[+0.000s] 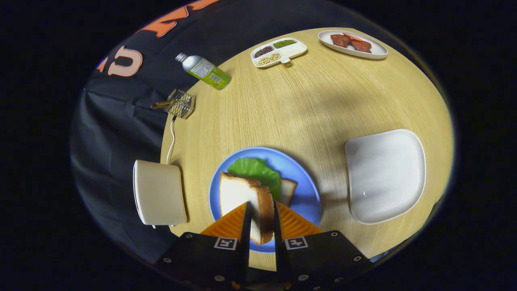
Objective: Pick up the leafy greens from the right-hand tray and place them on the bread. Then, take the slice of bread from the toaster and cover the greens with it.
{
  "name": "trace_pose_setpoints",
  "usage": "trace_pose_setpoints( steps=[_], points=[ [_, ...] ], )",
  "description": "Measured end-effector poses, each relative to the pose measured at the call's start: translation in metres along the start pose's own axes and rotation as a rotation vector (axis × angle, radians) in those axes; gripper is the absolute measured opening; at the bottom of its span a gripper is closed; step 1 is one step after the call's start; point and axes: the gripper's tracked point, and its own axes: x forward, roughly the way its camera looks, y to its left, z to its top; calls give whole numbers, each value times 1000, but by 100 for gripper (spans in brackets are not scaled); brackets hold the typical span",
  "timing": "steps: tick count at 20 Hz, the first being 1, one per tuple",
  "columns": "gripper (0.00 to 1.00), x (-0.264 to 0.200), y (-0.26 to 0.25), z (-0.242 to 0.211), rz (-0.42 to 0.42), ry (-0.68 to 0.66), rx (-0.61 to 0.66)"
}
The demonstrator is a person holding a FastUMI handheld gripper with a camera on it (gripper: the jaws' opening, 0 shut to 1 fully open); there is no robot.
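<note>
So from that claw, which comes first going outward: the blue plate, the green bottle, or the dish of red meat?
The claw grips a bread slice.
1. Blue plate, directly under the claw.
2. Green bottle, far off to the left, lying at the table edge.
3. Dish of red meat, across the table, to the right.

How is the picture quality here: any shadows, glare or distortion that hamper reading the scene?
Gripper view: fisheye bends the table edge strongly; a soft broad shadow falls beyond the blue plate; mild sheen on the empty white tray; the bread slice clamped in the gripper is sharp; the far dishes are small but legible.
</note>
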Motion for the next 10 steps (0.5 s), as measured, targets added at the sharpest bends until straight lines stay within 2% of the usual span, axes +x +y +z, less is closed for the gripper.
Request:
trace_pose_setpoints(
  steps=[2, 7, 10],
  points=[
    [35, 3, -4, 0, -21, -3, -19],
    [47, 2, -12, 3, -66, -17, -61],
    [68, -11, 0, 11, -31, -32, -54]
  ],
)
